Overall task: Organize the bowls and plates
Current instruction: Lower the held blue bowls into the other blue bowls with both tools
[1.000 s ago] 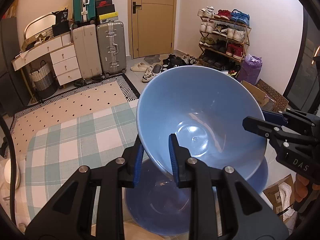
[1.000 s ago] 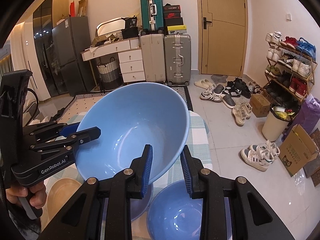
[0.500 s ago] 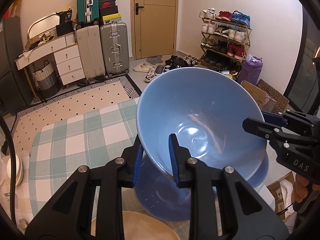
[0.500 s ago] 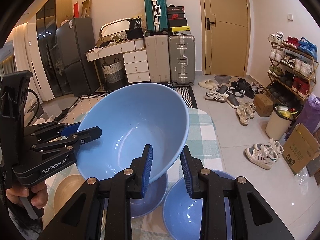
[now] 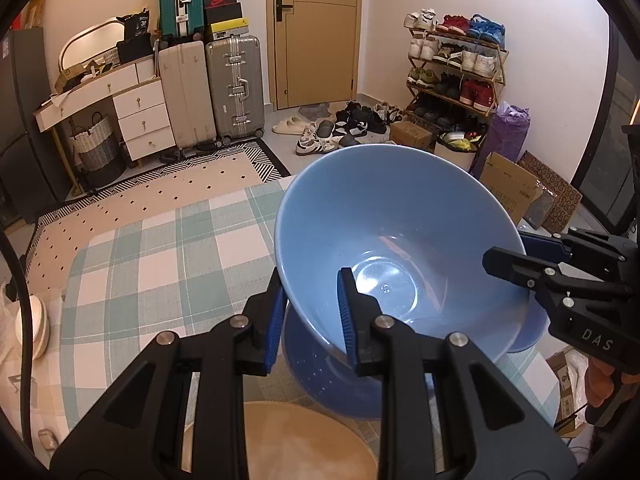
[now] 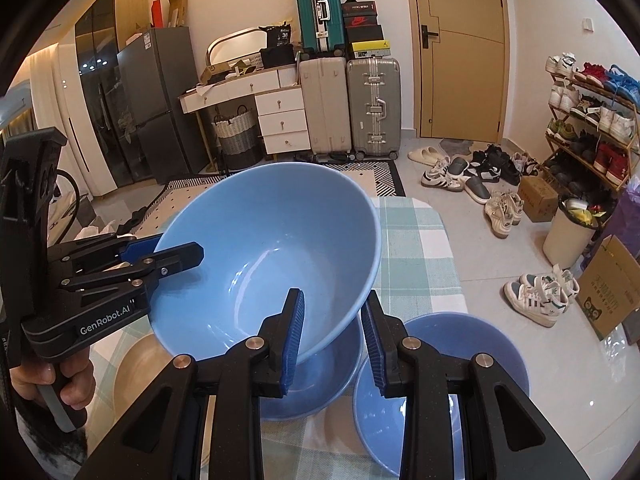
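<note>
The big bowl (image 5: 400, 240) has sunk toward the smaller bowl (image 6: 320, 380) beneath both jaws, which clamp its rim; next, nest it and release.

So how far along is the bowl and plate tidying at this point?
Midway at best. Nothing shows as stacked yet. In hand: the big blue bowl, tilted, with the left gripper and right gripper each clamped on its rim, held over a second blue bowl on the checked tablecloth. Left: setting it down, then a third blue bowl and the tan plate.
</note>
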`<state>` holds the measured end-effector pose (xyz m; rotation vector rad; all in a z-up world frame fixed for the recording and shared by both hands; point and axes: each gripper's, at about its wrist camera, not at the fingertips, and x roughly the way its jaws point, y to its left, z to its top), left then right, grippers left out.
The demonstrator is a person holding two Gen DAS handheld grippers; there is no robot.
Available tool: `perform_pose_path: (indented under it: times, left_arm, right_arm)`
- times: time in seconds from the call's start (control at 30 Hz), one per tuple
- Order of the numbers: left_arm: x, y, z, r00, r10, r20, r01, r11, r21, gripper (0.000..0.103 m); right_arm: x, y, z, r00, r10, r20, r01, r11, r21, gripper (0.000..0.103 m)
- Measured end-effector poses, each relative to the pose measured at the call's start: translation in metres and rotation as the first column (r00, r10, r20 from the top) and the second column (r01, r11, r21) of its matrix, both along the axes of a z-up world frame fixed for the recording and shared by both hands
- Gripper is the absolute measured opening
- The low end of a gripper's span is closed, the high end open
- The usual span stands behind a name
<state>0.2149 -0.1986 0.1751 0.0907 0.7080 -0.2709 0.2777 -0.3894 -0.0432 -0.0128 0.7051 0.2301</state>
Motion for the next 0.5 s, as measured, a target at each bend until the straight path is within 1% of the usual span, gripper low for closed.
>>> perform_pose_path:
  times: [0.5]
  left_arm:
    - [0.016,0.015,-0.050,0.998,0.014,-0.060,-0.014,1.000,0.008,0.021]
  right_arm:
    - [0.006,0.011,-0.033,0.998,0.016,-0.061,-0.016,1.000,-0.005,0.030]
